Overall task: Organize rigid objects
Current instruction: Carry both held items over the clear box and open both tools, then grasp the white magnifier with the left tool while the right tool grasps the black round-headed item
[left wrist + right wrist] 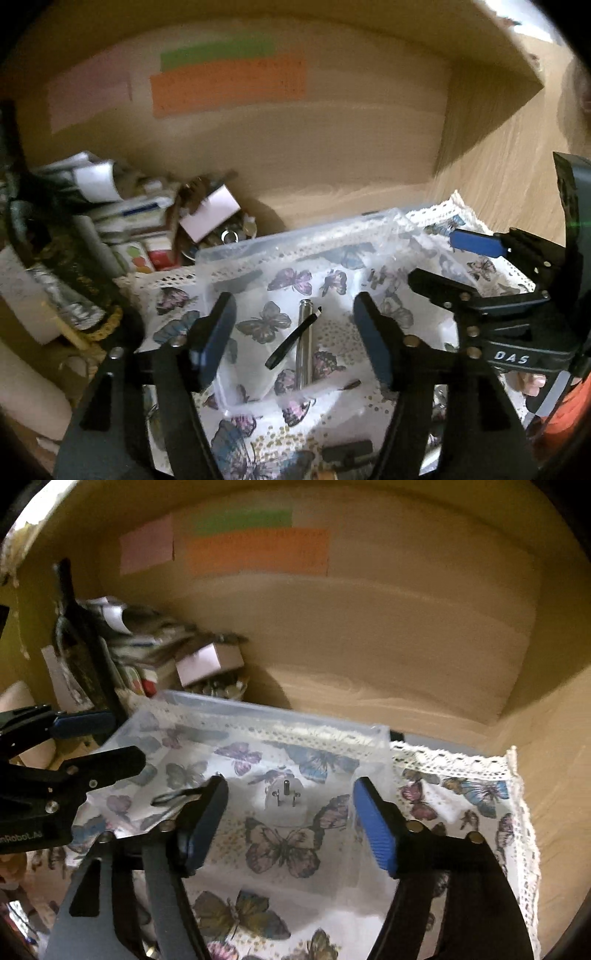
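L wrist view: your left claw [293, 339] is spread wide, holding nothing, hovering over the clear plastic organizer [236, 251] on the butterfly cloth [484, 266]. Between its fingers, in one compartment, lie a metal tube [304, 347] and a black pencil [293, 341] crossing it.

R wrist view: your right claw [290, 819] is also wide open, empty, above a compartment w/ a white plug adapter [284, 799].

A clear bin [295, 240] sat on a butterfly cloth [461, 794]; in one compartment a metal tube [304, 343] lay under a pencil [291, 341] (touching), a plug adapter [285, 797] in another, clutter [122, 221] behind-left.
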`<state>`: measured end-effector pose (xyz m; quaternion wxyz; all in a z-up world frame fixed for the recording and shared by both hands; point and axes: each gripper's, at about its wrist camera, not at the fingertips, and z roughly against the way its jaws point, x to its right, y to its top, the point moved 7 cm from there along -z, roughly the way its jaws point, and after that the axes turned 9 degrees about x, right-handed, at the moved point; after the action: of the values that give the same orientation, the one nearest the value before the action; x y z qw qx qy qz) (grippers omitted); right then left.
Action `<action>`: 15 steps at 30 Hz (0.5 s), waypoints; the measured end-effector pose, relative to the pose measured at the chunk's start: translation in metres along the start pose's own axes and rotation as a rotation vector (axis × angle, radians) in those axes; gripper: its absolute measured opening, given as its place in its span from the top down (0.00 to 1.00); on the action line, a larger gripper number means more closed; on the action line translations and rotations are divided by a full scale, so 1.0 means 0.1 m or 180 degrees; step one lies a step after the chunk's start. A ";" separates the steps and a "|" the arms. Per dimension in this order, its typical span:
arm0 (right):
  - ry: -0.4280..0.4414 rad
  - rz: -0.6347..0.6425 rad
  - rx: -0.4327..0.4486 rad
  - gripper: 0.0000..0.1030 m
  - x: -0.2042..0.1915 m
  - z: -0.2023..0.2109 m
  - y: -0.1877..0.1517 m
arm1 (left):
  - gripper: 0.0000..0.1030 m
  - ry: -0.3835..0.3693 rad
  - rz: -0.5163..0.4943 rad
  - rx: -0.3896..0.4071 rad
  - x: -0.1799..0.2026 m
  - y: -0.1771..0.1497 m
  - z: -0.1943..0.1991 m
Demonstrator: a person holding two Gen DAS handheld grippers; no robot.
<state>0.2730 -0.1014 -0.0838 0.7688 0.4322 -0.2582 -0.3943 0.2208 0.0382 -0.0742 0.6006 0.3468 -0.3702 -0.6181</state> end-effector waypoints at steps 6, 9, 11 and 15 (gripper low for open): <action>-0.0087 0.0022 0.0261 0.20 -0.03 0.46 -0.02 | 0.05 0.0142 0.0007 0.0223 0.03 -0.10 0.43; -0.0122 0.0038 0.0326 0.20 -0.05 0.66 -0.10 | 0.04 0.0179 0.0049 0.0196 0.07 -0.26 0.55; -0.0128 0.0057 0.0332 0.20 -0.07 0.74 -0.18 | 0.04 0.0183 0.0075 0.0137 0.11 -0.38 0.58; -0.0126 0.0080 0.0243 0.20 -0.09 0.82 -0.45 | 0.04 0.0162 0.0117 -0.0039 0.20 -0.70 0.58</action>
<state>0.1908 -0.1461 -0.0828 0.7514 0.4501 -0.2936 -0.3828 0.1352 0.0211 -0.1069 0.6231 0.3519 -0.3573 -0.6001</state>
